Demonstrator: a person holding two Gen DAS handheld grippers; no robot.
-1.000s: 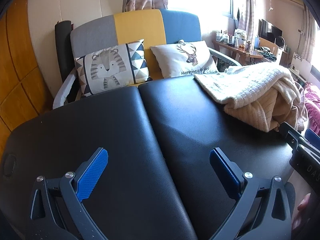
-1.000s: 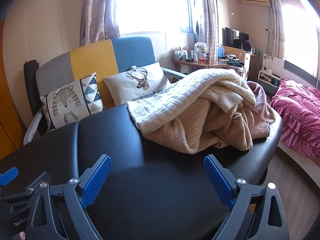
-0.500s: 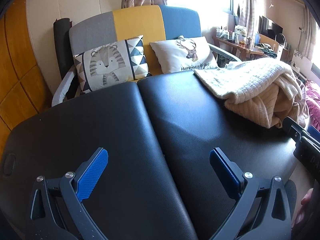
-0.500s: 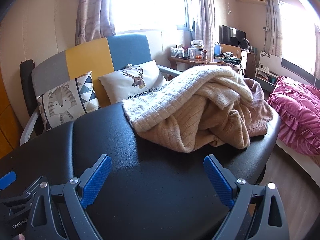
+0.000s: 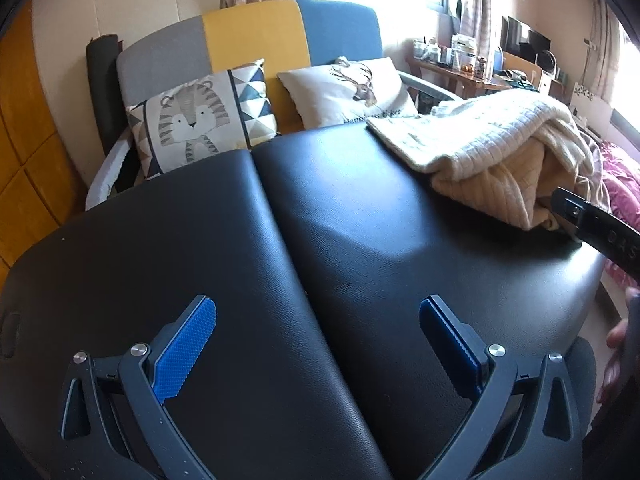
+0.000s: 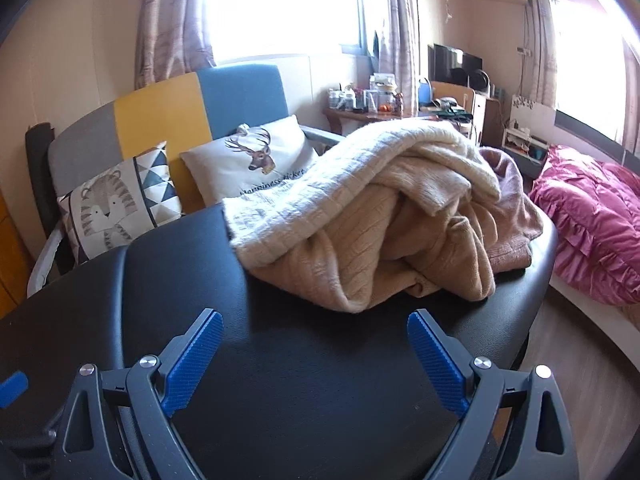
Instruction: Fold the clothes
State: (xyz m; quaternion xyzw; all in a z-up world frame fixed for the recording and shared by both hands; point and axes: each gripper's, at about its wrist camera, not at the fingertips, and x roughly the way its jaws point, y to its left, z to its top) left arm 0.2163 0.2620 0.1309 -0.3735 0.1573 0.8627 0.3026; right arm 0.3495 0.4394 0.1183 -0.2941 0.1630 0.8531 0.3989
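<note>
The left tongs are spread wide and released, their blue pads hanging over the bare black tabletop with nothing between them. The right tongs are likewise fully released and empty above the same padded surface. The clothes lie in a heap just ahead of the right tongs and slightly to their right: a cream knit sweater draped over a tan knit, with a dusty-pink piece on the far side. From the left tongs the heap sits ahead and well off to the right, and the right tool's black arm reaches in beside it.
</note>
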